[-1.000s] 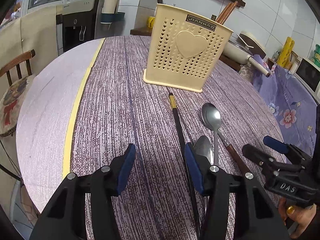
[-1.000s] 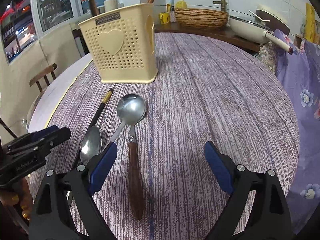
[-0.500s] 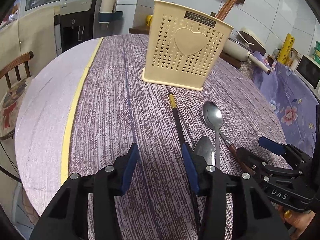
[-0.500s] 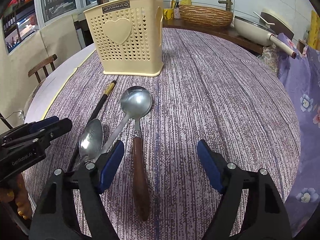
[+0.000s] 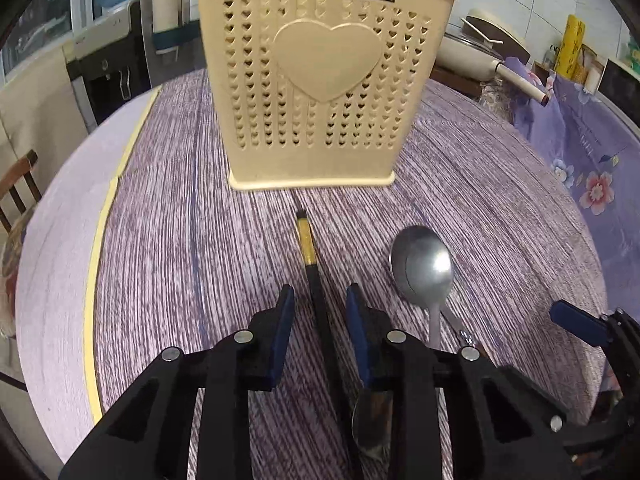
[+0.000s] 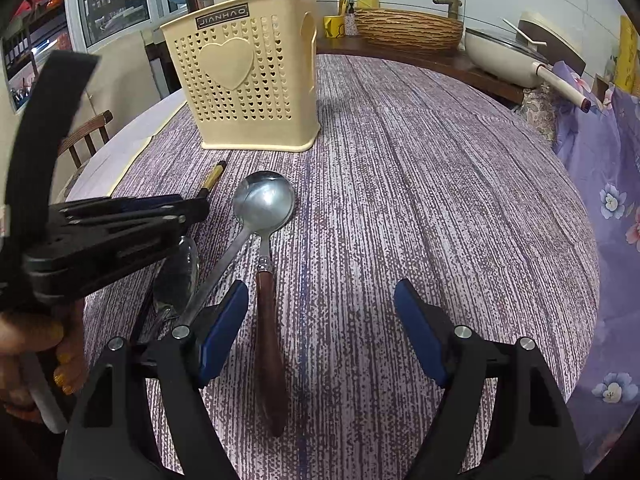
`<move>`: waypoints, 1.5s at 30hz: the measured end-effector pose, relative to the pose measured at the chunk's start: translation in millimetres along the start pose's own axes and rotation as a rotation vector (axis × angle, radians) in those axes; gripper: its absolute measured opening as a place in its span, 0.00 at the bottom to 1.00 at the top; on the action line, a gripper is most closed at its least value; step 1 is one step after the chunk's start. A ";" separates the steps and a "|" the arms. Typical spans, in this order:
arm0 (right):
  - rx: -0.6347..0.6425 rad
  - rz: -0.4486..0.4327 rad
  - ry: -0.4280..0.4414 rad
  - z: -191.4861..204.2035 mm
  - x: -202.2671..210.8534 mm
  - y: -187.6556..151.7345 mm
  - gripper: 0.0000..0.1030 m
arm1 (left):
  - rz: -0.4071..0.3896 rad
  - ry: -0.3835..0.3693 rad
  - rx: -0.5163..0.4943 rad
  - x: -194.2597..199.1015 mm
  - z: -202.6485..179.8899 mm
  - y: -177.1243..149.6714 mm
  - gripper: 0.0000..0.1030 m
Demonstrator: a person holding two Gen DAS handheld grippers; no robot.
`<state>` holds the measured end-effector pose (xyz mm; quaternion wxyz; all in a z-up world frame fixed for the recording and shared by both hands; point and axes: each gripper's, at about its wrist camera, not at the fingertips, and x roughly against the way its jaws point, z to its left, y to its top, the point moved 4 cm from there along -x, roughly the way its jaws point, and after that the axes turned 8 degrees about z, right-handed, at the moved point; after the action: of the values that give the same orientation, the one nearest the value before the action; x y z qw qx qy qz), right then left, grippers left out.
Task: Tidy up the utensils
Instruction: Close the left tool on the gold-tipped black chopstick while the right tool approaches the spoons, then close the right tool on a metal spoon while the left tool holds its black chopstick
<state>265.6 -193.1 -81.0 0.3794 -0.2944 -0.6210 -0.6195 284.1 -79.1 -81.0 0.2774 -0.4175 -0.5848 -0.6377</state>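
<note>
The left claw [image 5: 320,312] straddles the black chopstick [image 5: 316,280] lying on the purple worktop [image 5: 180,260], its jaws closing but the pads not yet pressing. The chopstick's gold-banded end points at the cream holder [image 5: 320,92] standing at the far side. The right claw [image 6: 320,320] hangs wide over the wooden-handled spoon [image 6: 268,292], holding nothing. Risk, as I judge it: the thin stick could roll or pivot out of the pads (it is slim and smooth), or the claw may snag the small spoon [image 5: 372,420] just beside it on the right.
</note>
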 end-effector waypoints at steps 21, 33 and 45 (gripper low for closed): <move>0.116 -0.001 0.122 78.6 -1.1 9.0 0.71 | 0.003 0.043 0.125 11.5 67.5 -9.5 0.09; 0.109 0.068 0.004 104.2 -26.3 15.7 0.72 | -0.008 0.036 0.134 16.5 74.3 -16.5 0.09; 0.126 0.077 0.020 110.0 -30.0 16.6 0.63 | -0.010 0.031 0.131 16.6 74.8 -18.6 0.09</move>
<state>283.9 -79.8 -90.8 0.4270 -0.2873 -0.6432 -0.5670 275.8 -0.7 -78.8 0.3100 -0.3856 -0.6229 -0.6059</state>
